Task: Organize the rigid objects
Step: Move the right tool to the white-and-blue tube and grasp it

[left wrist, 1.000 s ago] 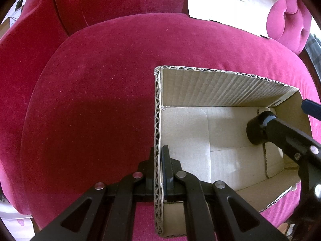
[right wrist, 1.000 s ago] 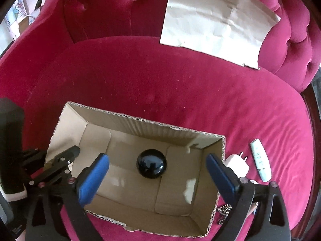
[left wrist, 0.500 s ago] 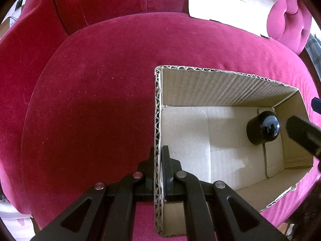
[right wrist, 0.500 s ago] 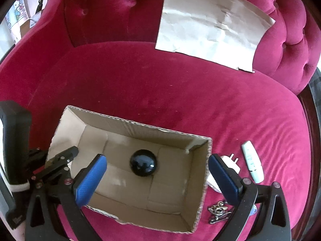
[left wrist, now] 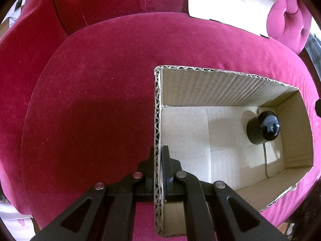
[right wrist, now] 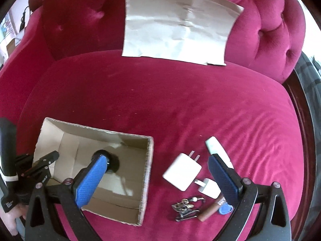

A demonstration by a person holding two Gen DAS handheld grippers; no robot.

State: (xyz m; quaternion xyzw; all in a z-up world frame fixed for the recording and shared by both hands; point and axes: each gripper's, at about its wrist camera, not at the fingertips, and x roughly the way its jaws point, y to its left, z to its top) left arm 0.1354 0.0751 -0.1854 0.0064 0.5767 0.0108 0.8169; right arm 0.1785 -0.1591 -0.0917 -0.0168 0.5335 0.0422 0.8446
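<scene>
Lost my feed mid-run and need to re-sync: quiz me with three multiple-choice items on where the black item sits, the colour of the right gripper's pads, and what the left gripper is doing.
1. Where is the black domed object?
A. on the cushion beside the chargers
B. inside the cardboard box
C. between the right gripper's fingers

2. What colour are the right gripper pads?
A. blue
B. green
C. white

3. What is the left gripper doing?
A. open above the cushion
B. holding the keys
C. shut on the box's wall

Answers: 1 B, it stands on the box floor near the far end. 2 A, both pads show blue. 3 C, its fingers pinch the corrugated edge.
</scene>
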